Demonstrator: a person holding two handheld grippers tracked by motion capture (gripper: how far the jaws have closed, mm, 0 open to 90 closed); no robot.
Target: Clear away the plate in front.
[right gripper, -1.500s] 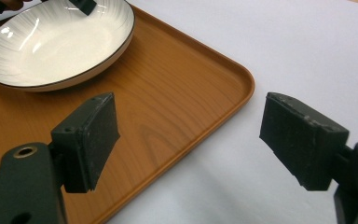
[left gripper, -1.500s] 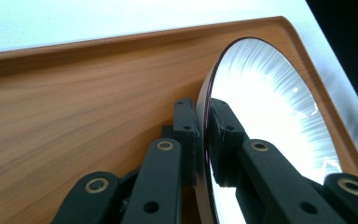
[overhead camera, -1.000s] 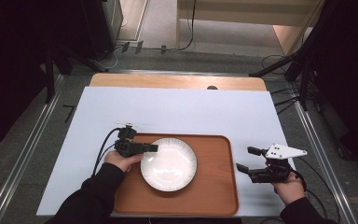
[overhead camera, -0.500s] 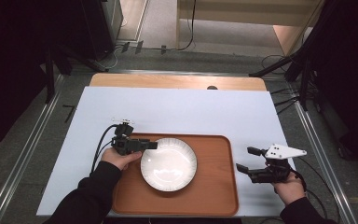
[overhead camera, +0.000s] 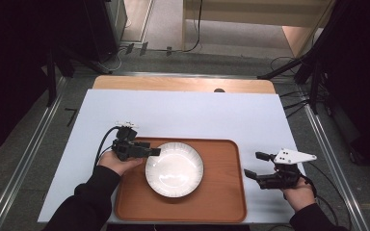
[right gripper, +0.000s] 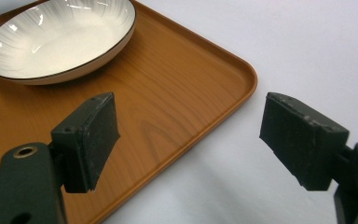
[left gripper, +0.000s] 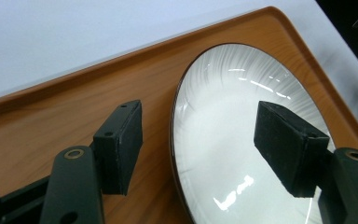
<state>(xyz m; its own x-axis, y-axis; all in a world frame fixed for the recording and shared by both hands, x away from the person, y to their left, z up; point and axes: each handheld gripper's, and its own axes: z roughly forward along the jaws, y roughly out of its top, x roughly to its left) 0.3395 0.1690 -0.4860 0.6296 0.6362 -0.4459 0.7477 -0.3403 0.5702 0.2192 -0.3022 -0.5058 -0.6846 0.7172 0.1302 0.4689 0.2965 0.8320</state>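
A white ribbed plate with a dark rim lies on a brown wooden tray near the table's front. My left gripper stands open at the plate's left edge. In the left gripper view one jaw is over the tray and the other over the plate, so the rim sits between them. My right gripper is open at the tray's right edge. The right gripper view shows the tray's rounded corner between its jaws and the plate farther off.
The tray rests on a white sheet that covers the table, with a bare wooden strip along the far edge. Metal rails run down both sides. Cables trail from the grippers, and dark stands stand beyond the table.
My left gripper has shifted slightly left along the plate's edge. The right gripper, the plate and the tray have stayed where they were.
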